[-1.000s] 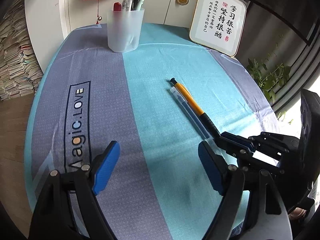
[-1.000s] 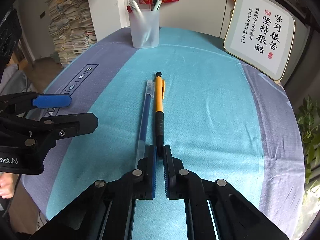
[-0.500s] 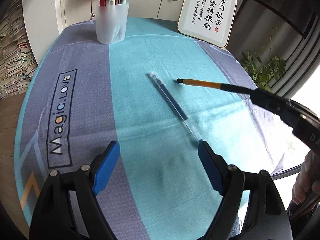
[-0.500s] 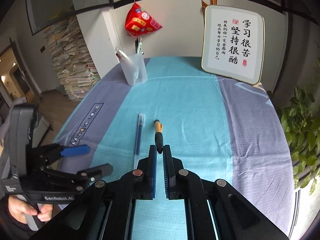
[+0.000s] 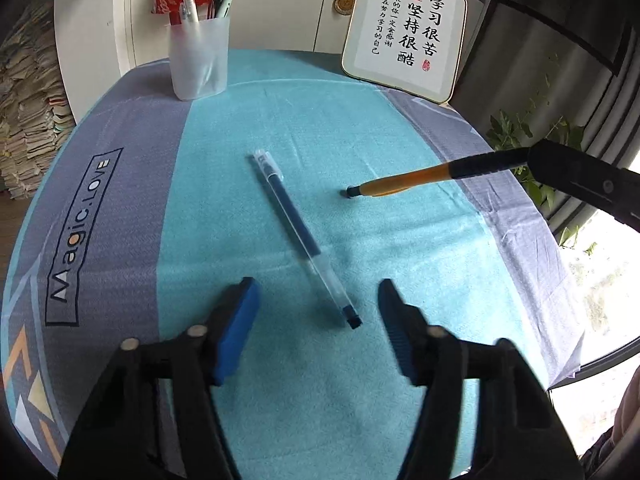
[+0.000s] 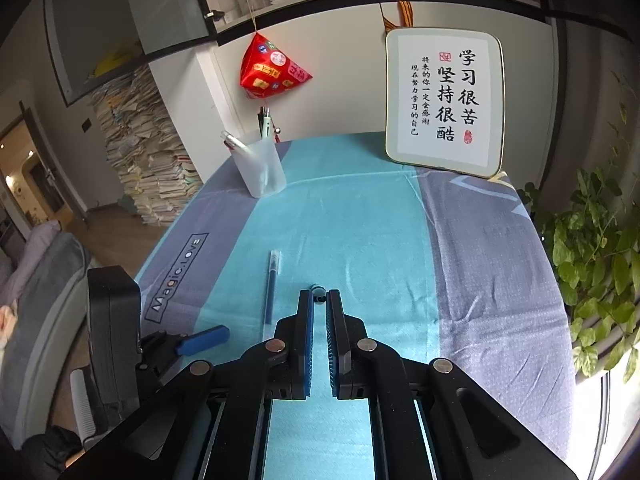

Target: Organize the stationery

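Left wrist view: left gripper (image 5: 316, 318) spread wide, holding nothing, low over the tablecloth (image 5: 120, 208). One blue gel pen (image 5: 298, 232) lies flat on the teal stripe, its near tip between the blue fingers (image 5: 236, 328), its capped end pointing toward 11 o'clock. Right gripper (image 6: 320, 308) clamps one orange mechanical pencil (image 5: 404, 182) by the black grip; the pencil is off the cloth, its free end pointing toward 9 o'clock, at 2 o'clock from the gel pen. In the right wrist view only the pencil's end shows between the narrowed jaws. One frosted pen cup (image 5: 199, 60) at 11 o'clock, holding several pens; exact count unclear. One framed calligraphy plaque (image 5: 406, 30) at 1 o'clock.
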### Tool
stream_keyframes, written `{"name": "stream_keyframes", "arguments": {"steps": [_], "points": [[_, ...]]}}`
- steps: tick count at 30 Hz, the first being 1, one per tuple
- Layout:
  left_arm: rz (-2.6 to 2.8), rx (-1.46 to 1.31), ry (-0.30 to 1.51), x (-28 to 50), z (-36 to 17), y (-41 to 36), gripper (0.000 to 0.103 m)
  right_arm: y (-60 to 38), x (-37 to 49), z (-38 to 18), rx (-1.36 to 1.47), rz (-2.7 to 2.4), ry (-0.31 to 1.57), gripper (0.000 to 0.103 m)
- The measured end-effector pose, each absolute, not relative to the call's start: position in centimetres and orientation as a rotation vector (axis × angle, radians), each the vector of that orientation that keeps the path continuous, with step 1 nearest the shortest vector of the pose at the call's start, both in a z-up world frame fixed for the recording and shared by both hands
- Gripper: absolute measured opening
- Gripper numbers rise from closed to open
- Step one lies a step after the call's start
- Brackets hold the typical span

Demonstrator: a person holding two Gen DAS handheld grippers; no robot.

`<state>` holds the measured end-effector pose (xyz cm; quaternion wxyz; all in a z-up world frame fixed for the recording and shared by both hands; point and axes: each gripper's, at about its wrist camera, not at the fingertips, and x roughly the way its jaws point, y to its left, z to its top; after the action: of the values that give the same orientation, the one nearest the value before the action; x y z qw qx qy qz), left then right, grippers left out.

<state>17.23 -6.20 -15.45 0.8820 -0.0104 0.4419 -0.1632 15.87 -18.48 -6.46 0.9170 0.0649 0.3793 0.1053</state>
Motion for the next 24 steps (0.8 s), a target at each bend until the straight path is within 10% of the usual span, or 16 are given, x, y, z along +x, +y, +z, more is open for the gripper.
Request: {"name": "stream_keyframes", "arguments": {"steps": [3,24], "points": [[-0.348,-0.001,0.919,17.5,-15.6,-5.8,0.006,-19.0,15.7,-6.5,0.145,0.215,0.779,0.007],[-0.365,0.032,0.919,17.0,-15.4,-5.5,0.015,-19.4,15.3,-5.2,0.163,0.208,0.727,0.007]]}}
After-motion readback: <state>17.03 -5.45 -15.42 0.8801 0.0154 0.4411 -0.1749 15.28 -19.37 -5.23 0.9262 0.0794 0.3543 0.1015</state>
